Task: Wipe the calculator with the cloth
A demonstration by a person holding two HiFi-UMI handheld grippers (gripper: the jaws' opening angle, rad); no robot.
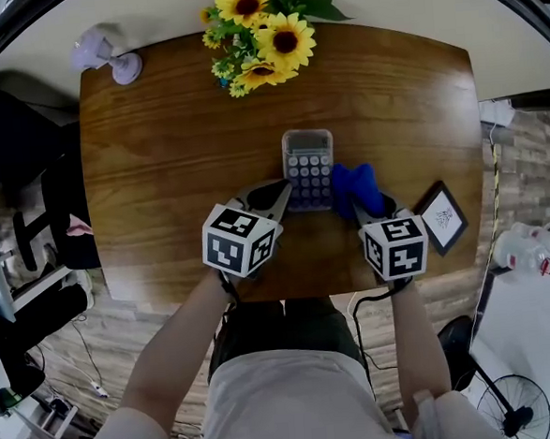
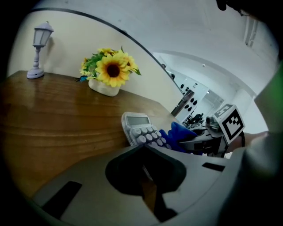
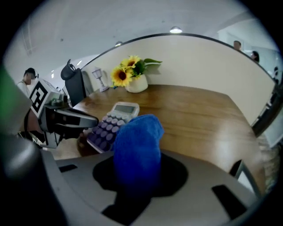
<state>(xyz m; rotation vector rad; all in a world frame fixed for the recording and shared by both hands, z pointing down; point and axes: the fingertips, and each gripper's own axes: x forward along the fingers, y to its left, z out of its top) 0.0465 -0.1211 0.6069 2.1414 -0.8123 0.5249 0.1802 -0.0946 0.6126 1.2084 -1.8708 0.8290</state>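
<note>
A pale grey calculator (image 1: 308,168) with purple keys lies flat in the middle of the wooden table (image 1: 157,147). My left gripper (image 1: 285,192) is shut, with nothing visible between its jaws, and its tip rests at the calculator's near left corner (image 2: 140,128). My right gripper (image 1: 360,206) is shut on a blue cloth (image 1: 357,187). The cloth bunches up out of the jaws (image 3: 137,137) and hangs just right of the calculator (image 3: 112,121), over its right edge. Whether the cloth touches the keys is hidden.
A bunch of sunflowers (image 1: 260,32) in a white pot stands at the table's far edge, with a small lilac lamp (image 1: 104,55) at the far left corner. A dark framed picture (image 1: 441,216) lies near the right front edge. A black chair (image 1: 28,175) is at the left.
</note>
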